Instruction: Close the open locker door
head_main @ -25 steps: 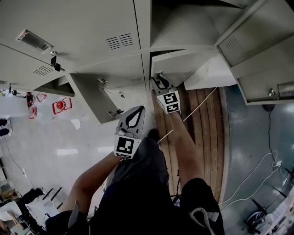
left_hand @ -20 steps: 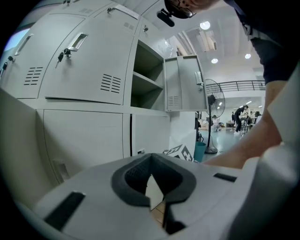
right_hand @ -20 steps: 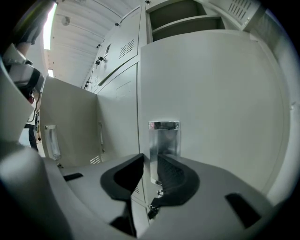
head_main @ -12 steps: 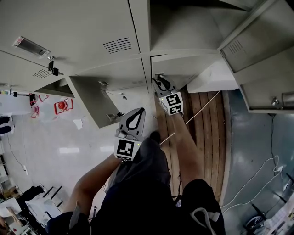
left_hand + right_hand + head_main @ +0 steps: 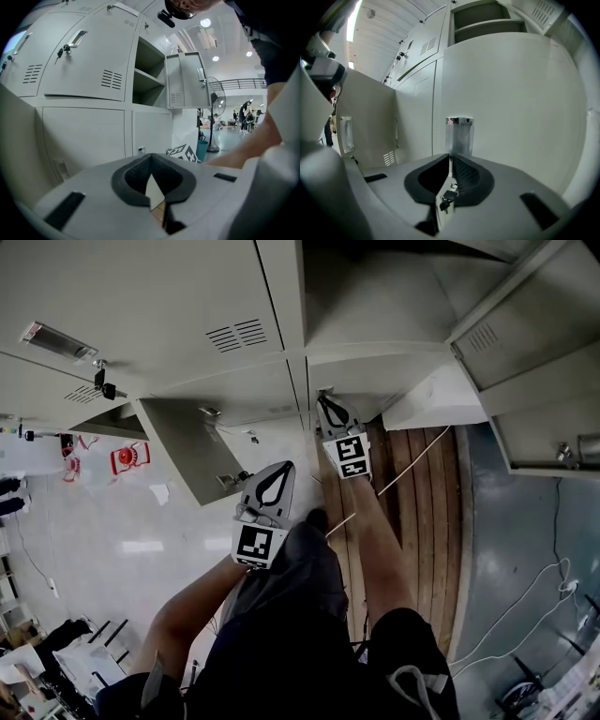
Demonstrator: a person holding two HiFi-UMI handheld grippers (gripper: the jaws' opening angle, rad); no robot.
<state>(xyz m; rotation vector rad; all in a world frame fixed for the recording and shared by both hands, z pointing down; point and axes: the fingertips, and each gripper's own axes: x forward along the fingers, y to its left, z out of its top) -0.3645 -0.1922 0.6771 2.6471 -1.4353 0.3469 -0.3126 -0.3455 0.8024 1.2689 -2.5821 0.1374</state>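
I face a bank of grey lockers. My right gripper (image 5: 325,401) (image 5: 450,157) points at a lower locker door (image 5: 511,108). Its jaws have just been closing and now stand shut, tips together at the foot of that door's chrome handle (image 5: 459,135). I cannot tell whether they pinch it. A key (image 5: 446,199) hangs in the lock below, seen through the hollow behind the tips. My left gripper (image 5: 282,467) (image 5: 151,157) hangs back to the left, shut and holding nothing. A lower door (image 5: 183,451) (image 5: 365,122) stands open just left of the right gripper.
An upper locker (image 5: 375,287) is open above the right gripper, its door (image 5: 525,306) (image 5: 187,79) swung out to the right. Another door (image 5: 553,423) stands open lower right. Wooden boards (image 5: 412,484) and a cable (image 5: 534,587) lie on the floor. People and a fan (image 5: 216,98) stand far off.
The right gripper's jaws have narrowed to shut at the lower door. Both hands have stayed about where they were.
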